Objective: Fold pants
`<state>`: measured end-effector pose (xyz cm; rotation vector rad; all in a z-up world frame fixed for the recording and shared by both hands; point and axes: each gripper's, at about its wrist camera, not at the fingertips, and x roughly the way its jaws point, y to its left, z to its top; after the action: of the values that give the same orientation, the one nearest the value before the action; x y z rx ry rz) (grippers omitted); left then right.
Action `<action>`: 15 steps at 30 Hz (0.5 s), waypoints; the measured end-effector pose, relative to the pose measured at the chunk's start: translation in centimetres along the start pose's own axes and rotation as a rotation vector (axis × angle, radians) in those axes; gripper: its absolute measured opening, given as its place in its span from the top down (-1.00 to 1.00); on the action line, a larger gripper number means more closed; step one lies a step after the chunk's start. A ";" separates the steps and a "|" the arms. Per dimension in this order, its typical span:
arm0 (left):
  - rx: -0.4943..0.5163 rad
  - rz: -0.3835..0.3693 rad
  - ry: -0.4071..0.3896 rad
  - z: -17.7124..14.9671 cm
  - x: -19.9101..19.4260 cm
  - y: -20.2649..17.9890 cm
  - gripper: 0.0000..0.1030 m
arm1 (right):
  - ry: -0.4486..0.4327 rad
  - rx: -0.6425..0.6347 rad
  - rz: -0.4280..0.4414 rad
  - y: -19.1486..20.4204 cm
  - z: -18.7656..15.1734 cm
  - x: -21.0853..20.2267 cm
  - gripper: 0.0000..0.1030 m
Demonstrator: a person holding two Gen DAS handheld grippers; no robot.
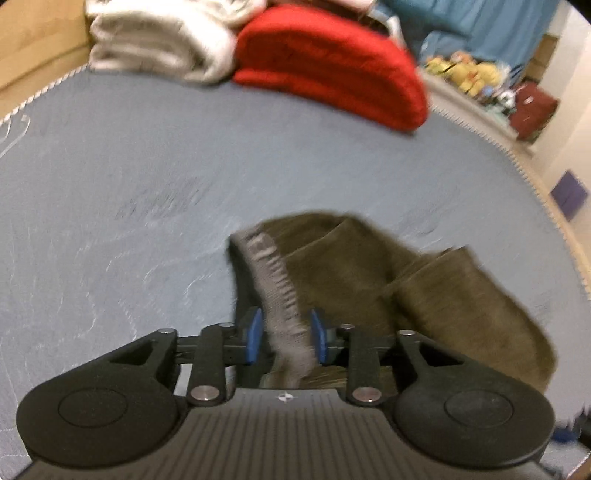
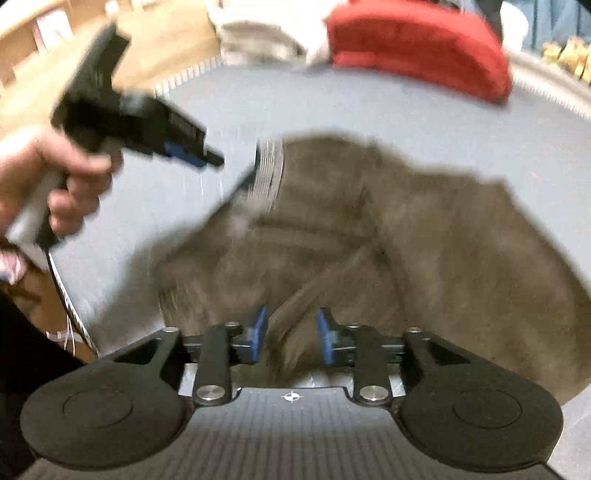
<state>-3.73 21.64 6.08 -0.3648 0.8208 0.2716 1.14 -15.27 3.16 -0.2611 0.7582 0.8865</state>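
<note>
Olive-brown, soft-fabric pants lie bunched on a grey-blue bed cover, their pale grey ribbed waistband turned up at the near-left end. In the left wrist view that waistband runs between the blue pads of the left gripper, which look spread with the band loose between them; in the right wrist view the left gripper sits just beside the waistband, held in a bare hand. The right gripper has a ridge of the olive cloth between its blue pads, a gap on either side, so it reads as released rather than clenched. Motion blur softens both views. At the cover's far edge rest a folded red blanket and a folded cream-white blanket, touching. Beyond are wooden boards, a blue curtain and a shelf of yellow clutter.
</note>
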 end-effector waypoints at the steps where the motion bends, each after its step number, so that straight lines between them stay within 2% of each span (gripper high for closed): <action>1: 0.003 -0.015 -0.016 0.1 -1.0 -0.9 0.27 | -0.041 0.004 -0.010 -1.0 0.3 -1.2 0.10; 4: -0.007 -0.083 -0.045 0.6 -3.2 -3.1 0.12 | -0.091 0.055 -0.073 -4.3 1.0 -2.2 0.08; 8: 0.037 -0.137 -0.100 0.0 -3.6 -6.9 0.08 | -0.039 0.073 -0.140 -6.3 0.6 0.6 0.08; 10: 0.103 -0.127 -0.157 -1.6 -1.9 -8.5 0.07 | -0.009 0.045 -0.157 -5.7 0.2 2.6 0.08; 11: 0.140 -0.077 -0.132 -2.3 -0.5 -9.2 0.07 | 0.004 0.027 -0.163 -5.6 0.0 3.4 0.08; 12: 0.139 -0.017 -0.053 -2.8 0.9 -9.6 0.10 | 0.011 0.012 -0.164 -4.7 -0.8 4.2 0.08; 14: 0.072 -0.121 0.000 -2.7 2.4 -9.4 0.10 | 0.031 -0.018 -0.167 -4.2 -1.2 5.3 0.08; 15: 0.071 -0.129 0.016 -2.6 2.9 -9.5 0.10 | 0.049 -0.036 -0.172 -4.0 -1.5 6.1 0.08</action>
<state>-0.02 12.26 4.22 -0.3518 0.8168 0.1188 5.95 -14.86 -2.51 -0.3757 0.7534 0.7336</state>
